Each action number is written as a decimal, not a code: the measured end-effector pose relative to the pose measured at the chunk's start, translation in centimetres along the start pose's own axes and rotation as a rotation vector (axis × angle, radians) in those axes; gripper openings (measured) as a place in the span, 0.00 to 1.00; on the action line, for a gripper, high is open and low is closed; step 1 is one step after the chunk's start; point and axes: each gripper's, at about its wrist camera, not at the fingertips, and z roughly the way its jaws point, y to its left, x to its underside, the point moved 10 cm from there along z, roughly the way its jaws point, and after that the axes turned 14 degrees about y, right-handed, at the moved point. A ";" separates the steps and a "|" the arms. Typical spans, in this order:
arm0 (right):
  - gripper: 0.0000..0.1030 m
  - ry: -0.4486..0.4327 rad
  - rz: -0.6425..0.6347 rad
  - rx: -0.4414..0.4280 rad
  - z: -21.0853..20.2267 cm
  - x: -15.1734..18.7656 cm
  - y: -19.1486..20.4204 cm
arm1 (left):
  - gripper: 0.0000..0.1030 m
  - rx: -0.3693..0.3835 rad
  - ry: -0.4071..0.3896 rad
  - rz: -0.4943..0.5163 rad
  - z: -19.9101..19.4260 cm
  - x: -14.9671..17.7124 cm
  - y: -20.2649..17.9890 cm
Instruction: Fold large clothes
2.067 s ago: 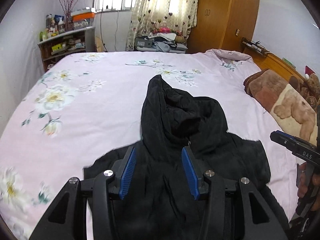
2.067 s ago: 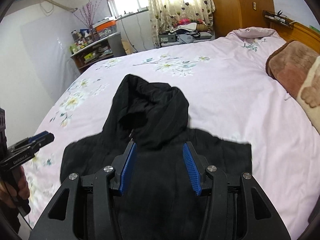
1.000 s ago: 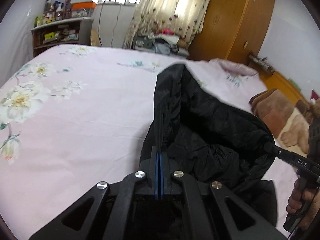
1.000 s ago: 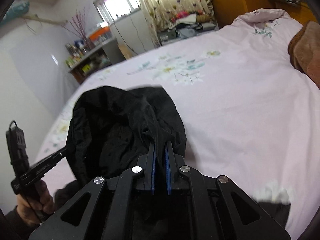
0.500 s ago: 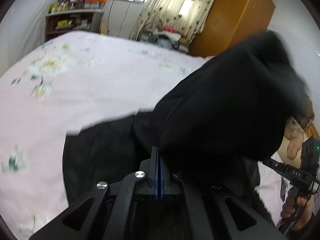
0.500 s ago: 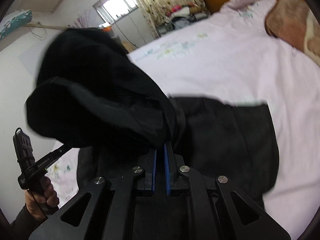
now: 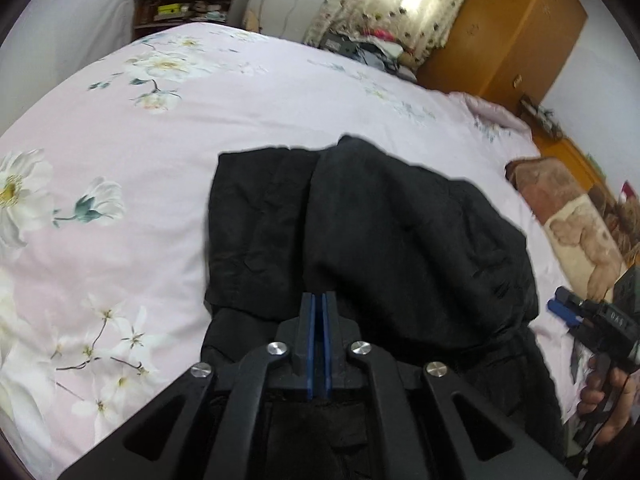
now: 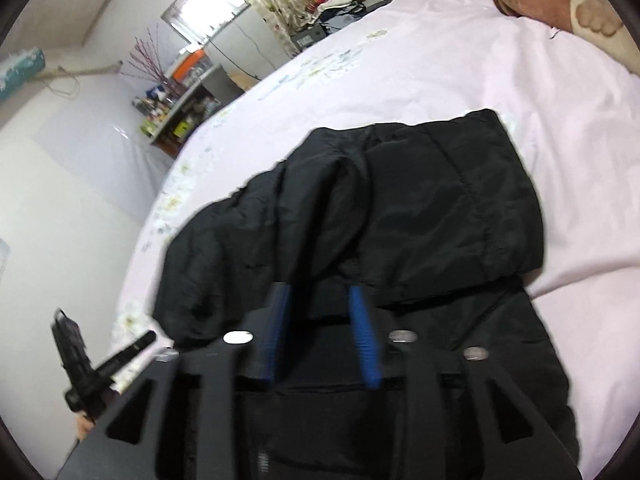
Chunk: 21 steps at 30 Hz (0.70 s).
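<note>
I have flipped the hood down onto the jacket spread on the bed. My right gripper has just let go, blue pads apart; my left gripper still pinches the hood's edge. That fold is nearly done.

A bed covered by a pale pink sheet with white flower prints is seen across both views. A black jacket lies directly on the sheet, folded over on itself, its upper layer doubled onto the lower part. In the left wrist view the jacket is placed at centre, with bare sheet from 7 through 12 o'clock. A brown blanket with a bear print is laid at 3 o'clock, near the jacket but apart from it. In the right wrist view the blanket sits at 1 o'clock, sheet between it and the jacket.
</note>
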 end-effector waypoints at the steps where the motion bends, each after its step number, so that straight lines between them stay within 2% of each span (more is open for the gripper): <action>1: 0.47 0.002 -0.003 -0.012 0.3 0.0 0.5 | 0.29 0.011 -0.012 -0.006 -0.3 -0.4 -0.2; 2: 0.48 0.009 -0.008 -0.023 1.0 -0.1 1.0 | 0.54 0.021 -0.022 -0.007 -0.4 -0.7 -0.5; 3: 0.48 0.020 -0.008 -0.029 1.6 -0.3 1.3 | 0.62 0.033 -0.037 -0.005 -0.4 -1.4 -1.0; 4: 0.48 0.035 -0.006 -0.034 2.3 -0.4 1.3 | 0.67 0.036 -0.049 0.000 -0.2 -1.9 -1.3; 6: 0.48 0.063 0.004 -0.039 4.3 -1.0 1.5 | 0.67 0.024 -0.039 0.011 1.3 -3.4 -1.9; 9: 0.47 0.121 0.044 -0.063 7.1 -1.5 1.2 | 0.64 0.017 0.010 0.021 4.2 -4.6 -2.7; 11: 0.09 0.140 0.048 -0.048 8.0 -1.7 1.4 | 0.32 -0.020 0.037 0.039 5.3 -4.9 -2.7; 12: 0.06 0.133 0.032 -0.024 7.9 -1.7 1.8 | 0.29 -0.024 0.042 0.047 5.4 -4.9 -2.7; 16: 0.05 0.072 -0.006 -0.046 5.8 -0.3 3.3 | 0.25 -0.040 -0.001 0.067 4.7 -4.1 -1.6; 19: 0.05 0.140 0.006 0.025 8.5 2.7 1.4 | 0.26 -0.051 0.049 0.045 6.9 -2.2 0.0; 21: 0.05 0.166 0.025 0.039 10.1 3.8 0.1 | 0.26 -0.054 0.052 0.047 7.8 -1.5 0.4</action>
